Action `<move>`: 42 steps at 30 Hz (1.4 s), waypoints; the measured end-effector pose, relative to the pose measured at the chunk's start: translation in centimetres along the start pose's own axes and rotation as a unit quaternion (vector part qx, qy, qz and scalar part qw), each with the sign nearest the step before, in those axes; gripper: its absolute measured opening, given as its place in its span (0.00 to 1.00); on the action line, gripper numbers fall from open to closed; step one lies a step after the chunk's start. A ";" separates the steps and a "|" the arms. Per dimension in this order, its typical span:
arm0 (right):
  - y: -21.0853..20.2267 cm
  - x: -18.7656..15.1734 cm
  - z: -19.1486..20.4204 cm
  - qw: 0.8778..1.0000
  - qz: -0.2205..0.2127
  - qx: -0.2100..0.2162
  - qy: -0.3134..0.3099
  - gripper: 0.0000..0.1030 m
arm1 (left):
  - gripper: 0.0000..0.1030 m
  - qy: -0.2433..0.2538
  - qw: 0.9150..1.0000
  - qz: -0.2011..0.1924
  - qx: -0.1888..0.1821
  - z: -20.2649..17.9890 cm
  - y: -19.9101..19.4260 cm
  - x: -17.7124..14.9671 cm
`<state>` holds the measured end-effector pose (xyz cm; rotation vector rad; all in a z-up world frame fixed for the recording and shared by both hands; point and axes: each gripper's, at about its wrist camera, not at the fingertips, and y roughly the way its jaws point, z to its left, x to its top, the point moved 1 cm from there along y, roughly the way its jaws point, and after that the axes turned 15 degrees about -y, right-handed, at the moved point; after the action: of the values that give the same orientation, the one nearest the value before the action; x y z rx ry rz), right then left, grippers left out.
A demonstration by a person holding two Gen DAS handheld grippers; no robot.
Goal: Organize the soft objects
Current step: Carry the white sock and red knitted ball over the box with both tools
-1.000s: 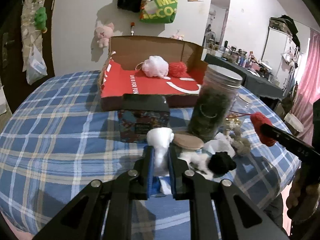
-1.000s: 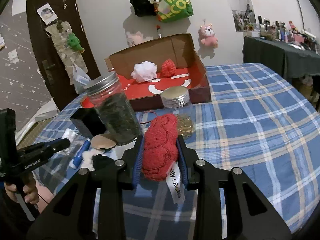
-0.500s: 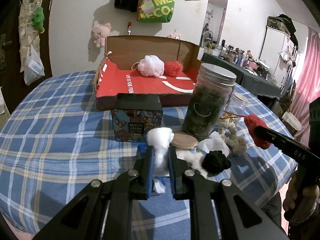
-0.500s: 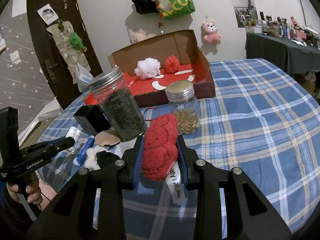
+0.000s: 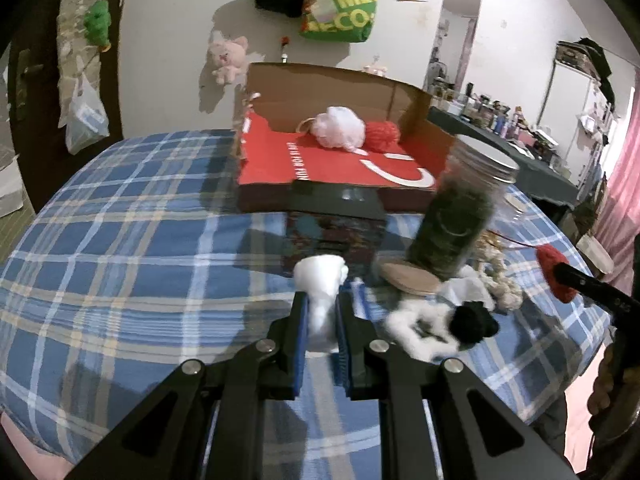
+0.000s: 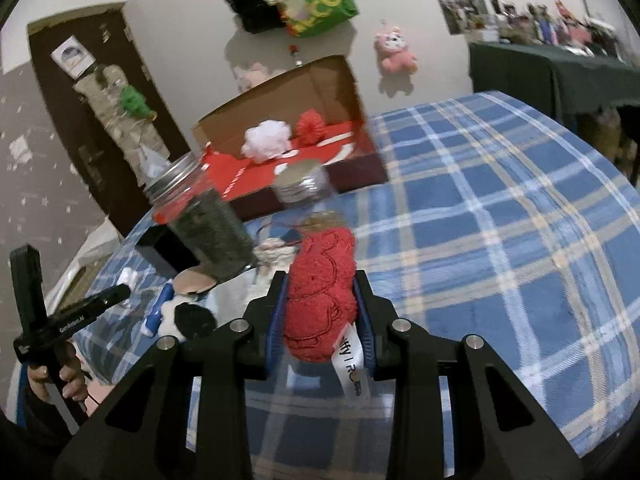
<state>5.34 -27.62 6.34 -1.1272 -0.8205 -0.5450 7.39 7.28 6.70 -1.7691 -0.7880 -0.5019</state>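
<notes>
My left gripper (image 5: 322, 312) is shut on a white soft wad (image 5: 321, 284) that sticks up between its blue pads, above the plaid tablecloth. My right gripper (image 6: 320, 300) is shut on a red fuzzy cloth (image 6: 322, 292) with a white tag hanging from it. Farther back lies an open cardboard box with a red floor (image 5: 320, 164) (image 6: 256, 176), holding a pale pink pouf (image 5: 340, 128) (image 6: 266, 140) and a red pouf (image 5: 382, 134) (image 6: 312, 126). A black and white plush (image 5: 444, 322) (image 6: 186, 316) lies on the cloth near my left gripper.
A tall jar of dark green stuff (image 5: 458, 216) (image 6: 208, 220) stands before the box beside a dark printed tin (image 5: 334, 226). A small jar with a metal lid (image 6: 302, 188), a tan disc (image 5: 406, 278), a knotted rope toy (image 5: 498, 276) and a blue pen (image 6: 156, 312) crowd this spot.
Both grippers have drifted sideways and rolled a little, still holding their loads. The box and jars have shifted in both views. The grips are unchanged.
</notes>
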 end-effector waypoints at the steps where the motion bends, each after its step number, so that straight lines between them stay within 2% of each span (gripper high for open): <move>1: -0.2 0.0 -0.5 1.000 -0.001 -0.002 0.007 0.29 | 0.14 -0.003 1.000 0.000 0.002 0.4 0.1 0.2; 8: -1.6 0.2 -3.9 0.998 -0.014 -0.021 0.051 0.29 | 0.14 -0.026 0.999 0.010 0.020 3.1 1.0 1.8; 15: -1.2 1.1 -6.2 0.997 -0.021 -0.034 0.072 0.29 | 0.14 -0.023 0.999 0.020 0.028 4.6 2.6 3.5; 20: -0.1 2.2 -7.4 0.997 -0.018 -0.027 0.076 0.29 | 0.14 -0.012 0.999 0.027 0.020 5.0 3.6 4.6; 24: 0.7 3.1 -8.1 0.996 -0.025 -0.003 0.085 0.29 | 0.14 -0.004 1.000 0.030 0.008 5.2 4.2 5.5; 28: 1.9 4.2 -7.6 0.997 -0.033 0.024 0.072 0.29 | 0.14 0.005 0.999 0.036 -0.007 5.1 5.0 6.0; 34: 3.5 5.4 -6.7 0.998 -0.032 0.023 0.045 0.29 | 0.14 0.010 0.999 0.046 -0.012 5.0 5.9 6.6; 42: 4.4 6.7 -5.4 0.999 -0.033 0.007 -0.011 0.29 | 0.14 0.032 0.999 0.035 -0.023 4.6 5.2 7.5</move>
<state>14.19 -31.02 8.18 -1.0977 -0.8817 -0.5828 16.15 12.62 6.73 -1.8086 -0.6732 -0.5310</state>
